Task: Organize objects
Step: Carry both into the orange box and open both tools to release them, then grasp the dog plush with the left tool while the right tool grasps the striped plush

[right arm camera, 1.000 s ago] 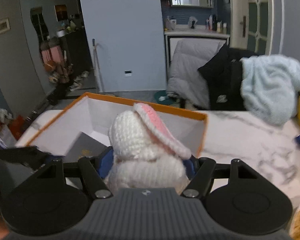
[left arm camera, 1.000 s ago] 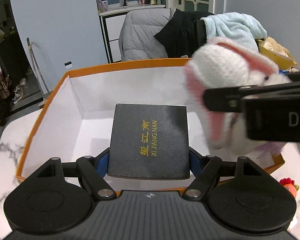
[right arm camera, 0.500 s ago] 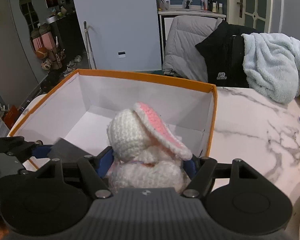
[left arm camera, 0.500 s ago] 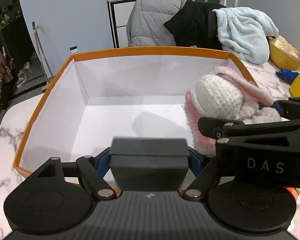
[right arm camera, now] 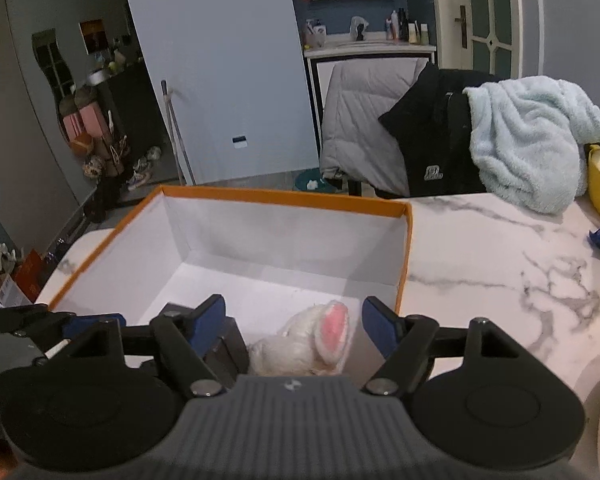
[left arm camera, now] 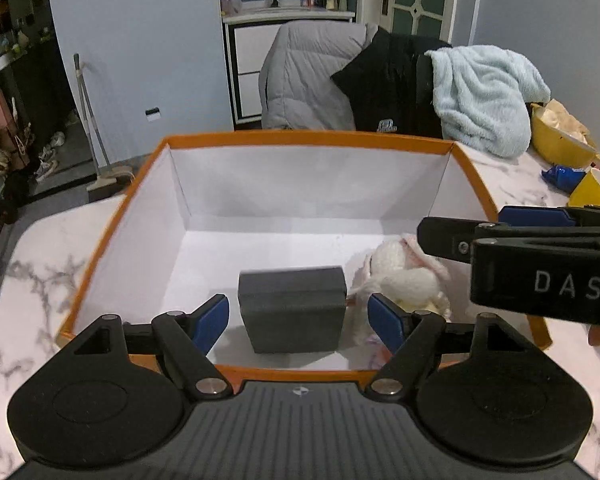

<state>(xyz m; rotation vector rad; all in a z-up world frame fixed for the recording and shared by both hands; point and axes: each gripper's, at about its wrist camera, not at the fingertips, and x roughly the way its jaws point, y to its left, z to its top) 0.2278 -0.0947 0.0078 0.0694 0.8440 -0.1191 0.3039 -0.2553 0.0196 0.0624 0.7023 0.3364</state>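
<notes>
The box [left arm camera: 308,139] has a bright orange rim and outside, plain white within. In it sits a dark charcoal-grey case [left arm camera: 292,306] beside a white knitted rabbit [right arm camera: 308,344] with a pink inner ear. The tabletop [right arm camera: 500,248] is white marble veined in grey. Both tools are black with blue finger pads [left arm camera: 210,322]. A pale blue towel [left arm camera: 484,98] and a yellow bowl [left arm camera: 556,142] sit behind.

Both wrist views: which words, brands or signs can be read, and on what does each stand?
"DAS": white letters on the right tool's black body, in the left wrist view.
Logo on the black jacket: too small to read.
Dark gray box in the orange box: no text shows.
Sink bottles: labels unreadable.
</notes>
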